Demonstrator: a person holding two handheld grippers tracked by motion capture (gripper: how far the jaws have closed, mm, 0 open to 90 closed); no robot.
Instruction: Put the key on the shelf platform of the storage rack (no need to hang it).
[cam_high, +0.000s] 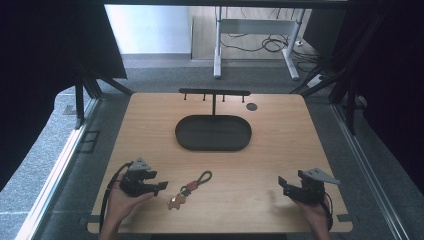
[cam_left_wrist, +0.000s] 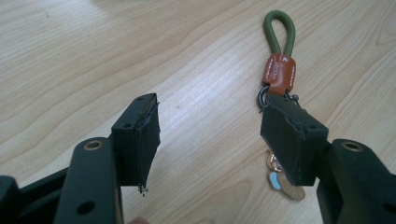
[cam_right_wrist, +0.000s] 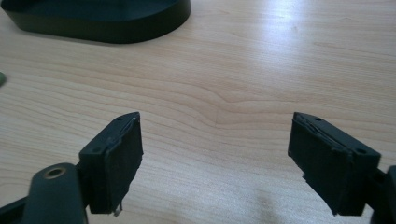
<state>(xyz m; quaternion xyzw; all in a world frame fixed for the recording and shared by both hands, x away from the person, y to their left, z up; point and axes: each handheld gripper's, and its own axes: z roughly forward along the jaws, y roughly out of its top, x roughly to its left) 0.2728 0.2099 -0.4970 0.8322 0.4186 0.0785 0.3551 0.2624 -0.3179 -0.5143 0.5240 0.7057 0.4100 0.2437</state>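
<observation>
Nearest us, we held the left gripper (cam_high: 161, 186) and right gripper (cam_high: 281, 183) wide open, gripping nothing. Just beside the left one, the keychain (cam_high: 190, 189) lay flat on the table (cam_high: 280, 135); farther off sat the dark tray (cam_high: 213, 133).

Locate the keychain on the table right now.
In the high view the keychain lies on the table's near edge, just right of the open left gripper, in front of the black tray.
</observation>
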